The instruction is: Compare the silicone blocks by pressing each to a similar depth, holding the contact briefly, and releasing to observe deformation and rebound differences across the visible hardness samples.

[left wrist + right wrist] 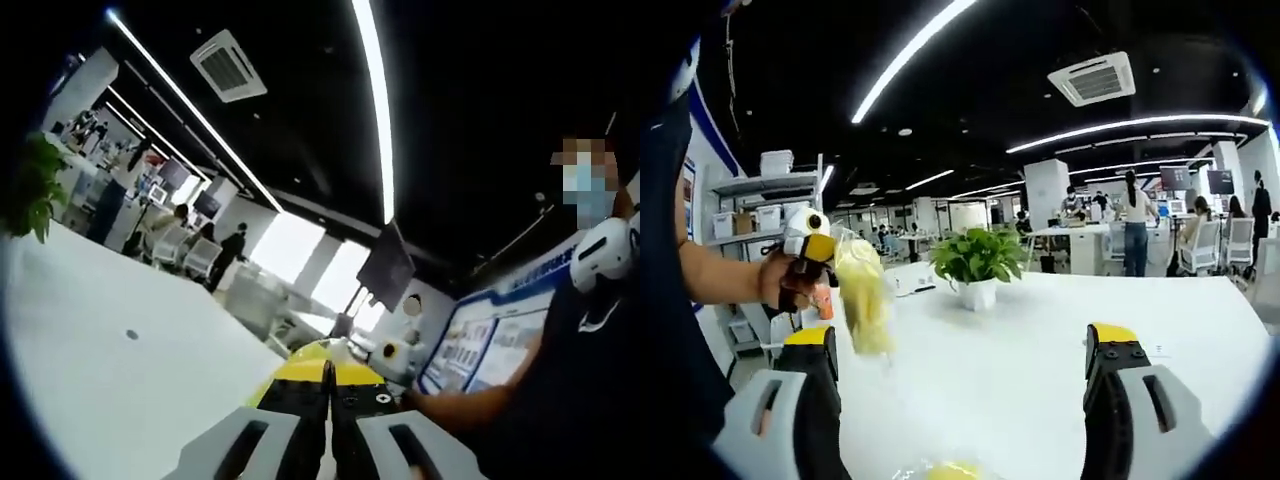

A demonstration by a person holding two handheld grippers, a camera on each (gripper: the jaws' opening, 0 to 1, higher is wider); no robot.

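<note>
Jaws of the left gripper rise from the bottom of the left gripper view pressed flat together, clenched, with nothing visibly caught between them; beyond their tips sits a yellow-and-black part of the tool. To the left of these jaws stretches a white table, with a green plant at its far left edge, and to the right a person's forearm reaches in. No silicone sample can be made out in this view. In the right gripper view, the right gripper stands released, its two yellow-tipped jaws wide apart above the same white table. At the left, a person's hand holds the other gripper, and a pale yellow, translucent block hangs from it, blurred, raised above the table, just above and beside the right gripper's left jaw and not touching it. Whether that block is gripped firmly cannot be told. A potted plant stands on the table farther back, between the jaws. Another yellowish blur lies at the bottom edge between the jaws, too indistinct to identify.
</note>
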